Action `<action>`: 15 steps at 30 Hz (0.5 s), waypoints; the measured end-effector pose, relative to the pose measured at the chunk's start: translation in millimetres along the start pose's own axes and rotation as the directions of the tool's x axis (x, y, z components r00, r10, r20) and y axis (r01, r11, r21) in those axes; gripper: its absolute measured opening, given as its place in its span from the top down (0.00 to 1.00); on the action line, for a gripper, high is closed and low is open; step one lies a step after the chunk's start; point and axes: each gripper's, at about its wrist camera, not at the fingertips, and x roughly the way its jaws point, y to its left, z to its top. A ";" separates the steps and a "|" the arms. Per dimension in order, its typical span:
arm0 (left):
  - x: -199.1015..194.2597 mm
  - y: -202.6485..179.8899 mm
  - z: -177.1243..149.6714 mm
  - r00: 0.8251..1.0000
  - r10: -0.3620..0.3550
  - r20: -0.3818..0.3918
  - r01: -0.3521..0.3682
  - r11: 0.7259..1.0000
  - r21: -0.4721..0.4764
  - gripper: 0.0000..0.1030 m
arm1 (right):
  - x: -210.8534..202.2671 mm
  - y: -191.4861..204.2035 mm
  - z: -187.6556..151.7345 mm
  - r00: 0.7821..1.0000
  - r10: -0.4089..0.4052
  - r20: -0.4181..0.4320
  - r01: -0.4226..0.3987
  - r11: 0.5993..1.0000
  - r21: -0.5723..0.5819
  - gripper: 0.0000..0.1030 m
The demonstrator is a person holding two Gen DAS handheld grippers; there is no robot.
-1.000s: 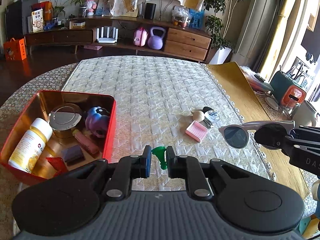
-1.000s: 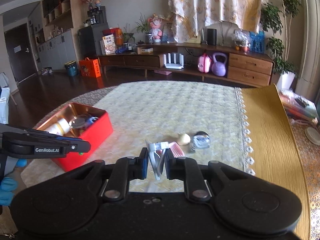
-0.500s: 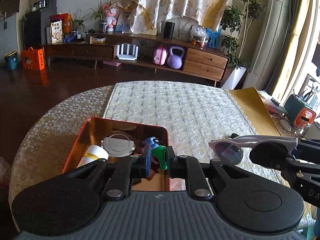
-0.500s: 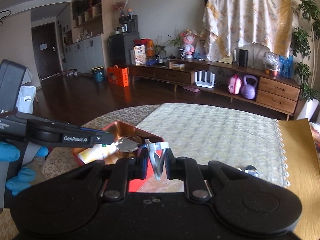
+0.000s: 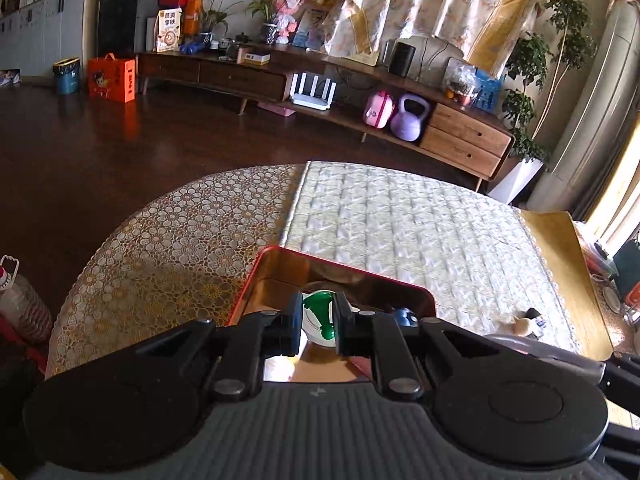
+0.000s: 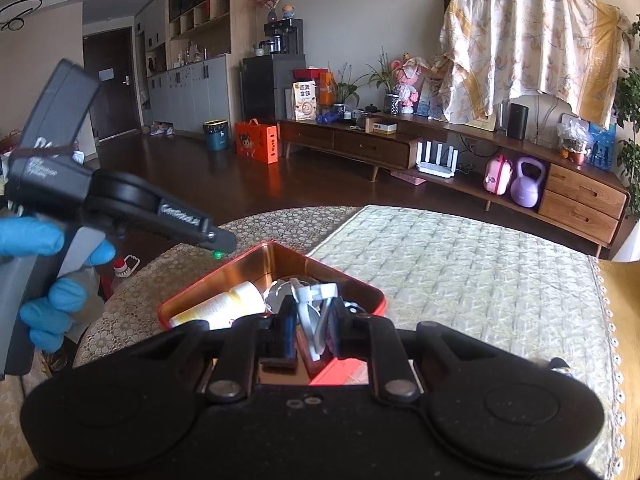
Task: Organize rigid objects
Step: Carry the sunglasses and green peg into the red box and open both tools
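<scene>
- Left gripper (image 5: pixel 317 319) pinches a green funnel (image 5: pixel 320 312), held above the red tin (image 5: pixel 276 266).
- Right gripper (image 6: pixel 313 327) clamps folded sunglasses (image 6: pixel 314 312) over the tin's near right corner.
- A white bottle (image 6: pixel 224 306) lies inside the tin.

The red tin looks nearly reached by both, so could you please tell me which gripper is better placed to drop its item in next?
Left, probably. The left gripper, shut on the green piece, hangs over the red tin. The right gripper, shut on the sunglasses, sits nearer the tin's near corner.
</scene>
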 end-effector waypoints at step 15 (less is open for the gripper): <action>77.6 1.5 10.8 0.993 0.078 -0.088 -0.069 0.993 0.096 0.85 | 56.8 30.6 -17.9 0.999 0.009 -0.044 -0.015 0.989 -0.144 0.84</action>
